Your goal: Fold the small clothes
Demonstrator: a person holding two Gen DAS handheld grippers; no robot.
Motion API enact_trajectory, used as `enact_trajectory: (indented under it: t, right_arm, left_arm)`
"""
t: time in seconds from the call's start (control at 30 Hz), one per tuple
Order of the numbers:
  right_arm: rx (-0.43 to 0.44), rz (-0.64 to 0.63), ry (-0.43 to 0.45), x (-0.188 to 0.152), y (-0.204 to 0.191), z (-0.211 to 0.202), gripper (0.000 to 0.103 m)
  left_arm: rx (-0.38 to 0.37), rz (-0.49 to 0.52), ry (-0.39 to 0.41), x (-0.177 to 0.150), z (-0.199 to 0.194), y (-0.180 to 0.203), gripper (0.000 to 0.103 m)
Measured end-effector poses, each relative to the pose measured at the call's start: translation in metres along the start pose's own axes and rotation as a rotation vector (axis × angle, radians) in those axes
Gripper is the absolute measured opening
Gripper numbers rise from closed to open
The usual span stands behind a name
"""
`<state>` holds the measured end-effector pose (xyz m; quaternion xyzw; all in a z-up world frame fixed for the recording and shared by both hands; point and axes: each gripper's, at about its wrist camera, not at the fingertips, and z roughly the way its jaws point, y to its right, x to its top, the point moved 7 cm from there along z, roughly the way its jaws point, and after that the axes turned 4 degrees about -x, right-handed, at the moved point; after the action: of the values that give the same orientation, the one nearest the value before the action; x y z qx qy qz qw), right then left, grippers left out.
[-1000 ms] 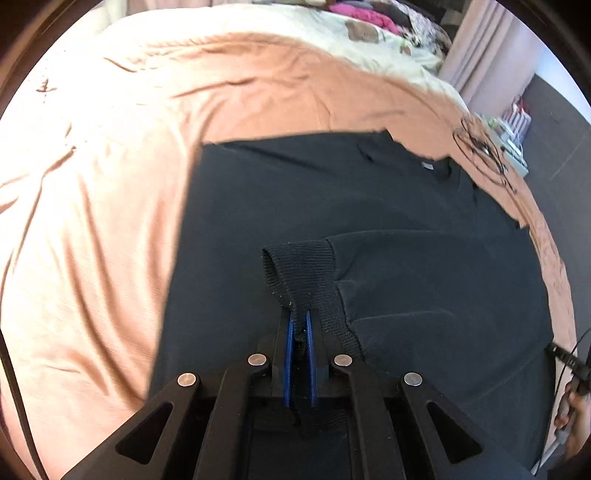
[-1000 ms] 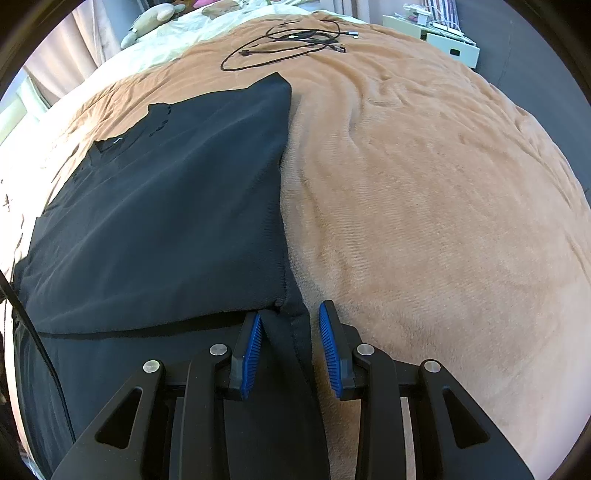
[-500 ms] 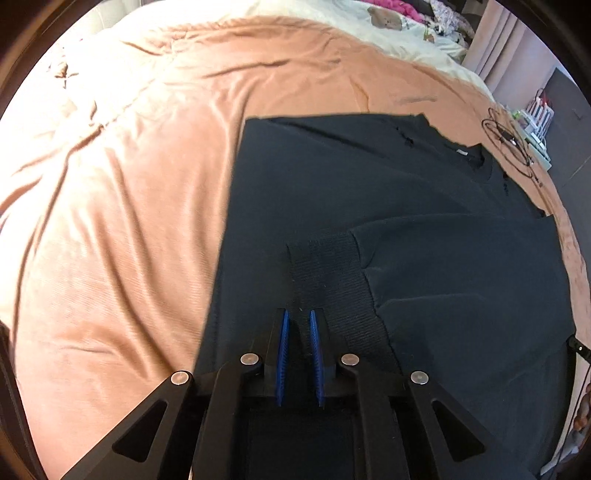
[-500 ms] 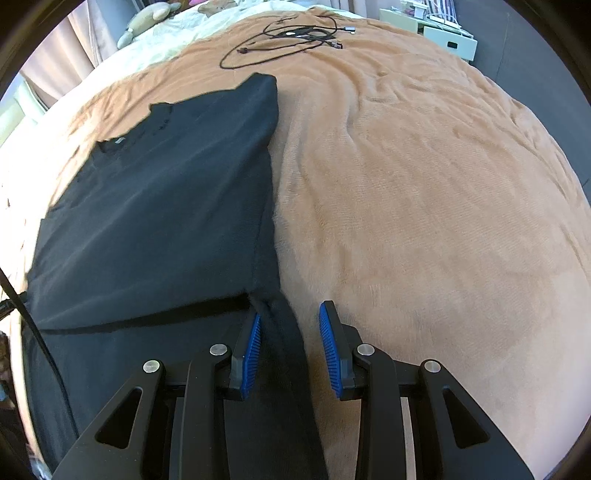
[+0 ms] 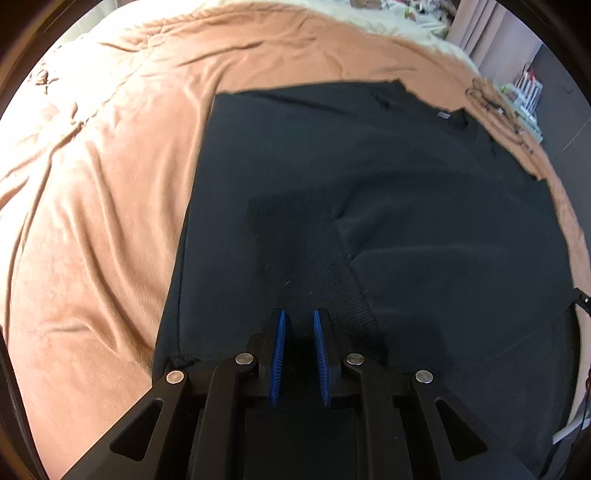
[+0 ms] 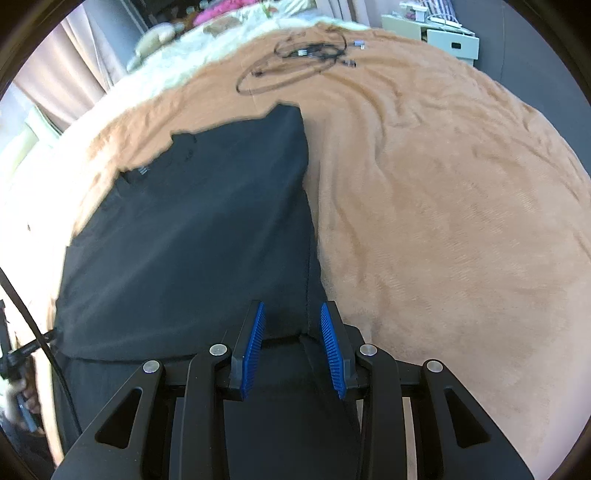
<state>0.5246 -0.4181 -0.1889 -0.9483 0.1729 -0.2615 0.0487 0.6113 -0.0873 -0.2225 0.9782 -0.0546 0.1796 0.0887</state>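
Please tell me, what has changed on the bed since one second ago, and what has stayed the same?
The left gripper came down and let go of the ribbed cuff; its jaws are opening, and the cuff now lies flat on the black sweater. The right gripper stayed open over the sweater's edge. The cables did not move.

Soft peach-tan plush blanket (image 6: pixel 461 206), spread over the bed, creased and rumpled, filling most of both views.
Loose coil of thin black cable with small connectors (image 6: pixel 299 62), lying on the blanket at 12 o'clock in the right view; seen blurred at 2 o'clock in the left view (image 5: pixel 495 107).
Cream fleecy bedding (image 6: pixel 192 62), beyond the blanket at 11 o'clock.
Pale cardboard box with a hand slot (image 6: pixel 450 42), off the bed at 1 o'clock.
Pinkish-beige curtains (image 5: pixel 480 33), at 1 o'clock in the left view.
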Motion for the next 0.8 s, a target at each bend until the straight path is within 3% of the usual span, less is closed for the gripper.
enact_trajectory:
  t: [0.2, 0.27, 0.57, 0.63, 0.7, 0.77, 0.8]
  right_arm:
    - [-0.065, -0.009, 0.004, -0.005, 0.008, 0.004, 0.029]
    - [-0.074, -0.009, 0.011, -0.008, 0.009, -0.005, 0.029]
    - [0.009, -0.014, 0.094, -0.039, 0.009, -0.072, 0.031]
    - [0.030, -0.024, 0.122, -0.049, 0.007, -0.090, 0.031]
    - [0.049, -0.030, 0.146, -0.059, 0.007, -0.105, 0.031]
    - [0.056, -0.037, 0.168, -0.068, 0.009, -0.120, 0.033]
    - [0.057, -0.041, 0.188, -0.075, 0.010, -0.130, 0.042]
  left_arm:
    - [0.054, -0.020, 0.006, -0.007, -0.014, -0.015, 0.018]
    - [0.037, -0.034, 0.017, -0.011, -0.023, -0.018, 0.018]
    - [-0.035, -0.059, 0.103, -0.045, -0.082, -0.018, 0.018]
    - [-0.060, -0.066, 0.139, -0.057, -0.101, -0.018, 0.026]
    - [-0.066, -0.066, 0.176, -0.068, -0.118, -0.017, 0.056]
    - [-0.071, -0.056, 0.229, -0.074, -0.134, -0.013, 0.073]
    - [-0.072, -0.047, 0.260, -0.080, -0.146, -0.013, 0.082]
